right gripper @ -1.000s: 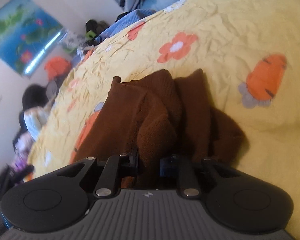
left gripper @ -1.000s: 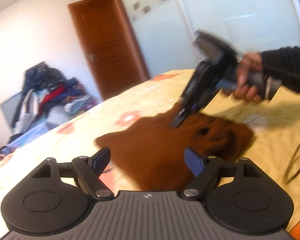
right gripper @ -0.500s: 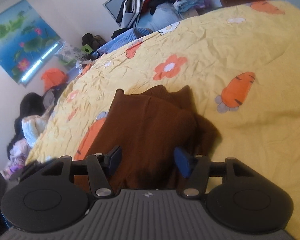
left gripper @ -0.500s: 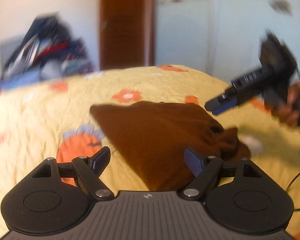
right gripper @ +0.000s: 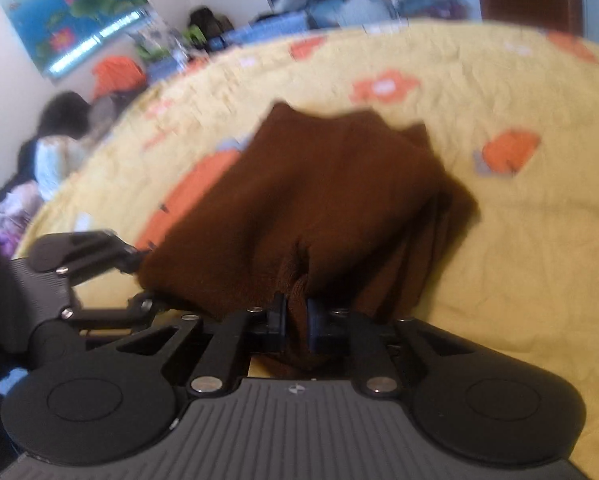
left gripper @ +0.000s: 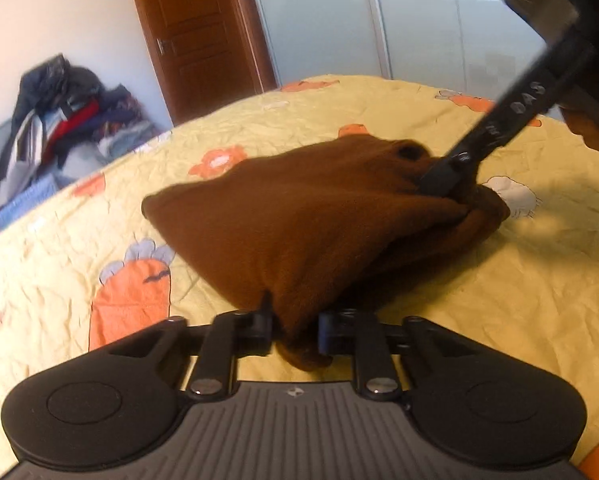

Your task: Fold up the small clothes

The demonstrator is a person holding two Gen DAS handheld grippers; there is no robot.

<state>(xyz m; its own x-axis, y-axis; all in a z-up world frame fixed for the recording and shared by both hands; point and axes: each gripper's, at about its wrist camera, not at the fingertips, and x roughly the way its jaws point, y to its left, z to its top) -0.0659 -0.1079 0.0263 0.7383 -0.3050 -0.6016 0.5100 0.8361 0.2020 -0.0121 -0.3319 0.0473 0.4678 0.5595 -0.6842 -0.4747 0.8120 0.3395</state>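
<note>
A small brown garment [left gripper: 319, 216] lies partly folded on the yellow bedspread [left gripper: 519, 280]. My left gripper [left gripper: 295, 328] is shut on its near corner, which hangs between the fingers. My right gripper [right gripper: 297, 320] is shut on another edge of the same garment [right gripper: 319, 200]. In the left wrist view the right gripper [left gripper: 443, 180] comes in from the upper right and pinches the far edge. In the right wrist view the left gripper [right gripper: 139, 260] holds the garment's left corner. The garment is lifted between the two grips.
The bedspread has orange carrot [left gripper: 131, 304] and flower prints. A pile of clothes [left gripper: 59, 120] lies beyond the bed's far left edge. A brown door [left gripper: 195, 36] and white wardrobe doors stand behind. A person [right gripper: 55, 152] sits at the left in the right wrist view.
Both grippers were open half a second ago and have now shut on the brown garment. The garment's near edge has risen off the bedspread.
</note>
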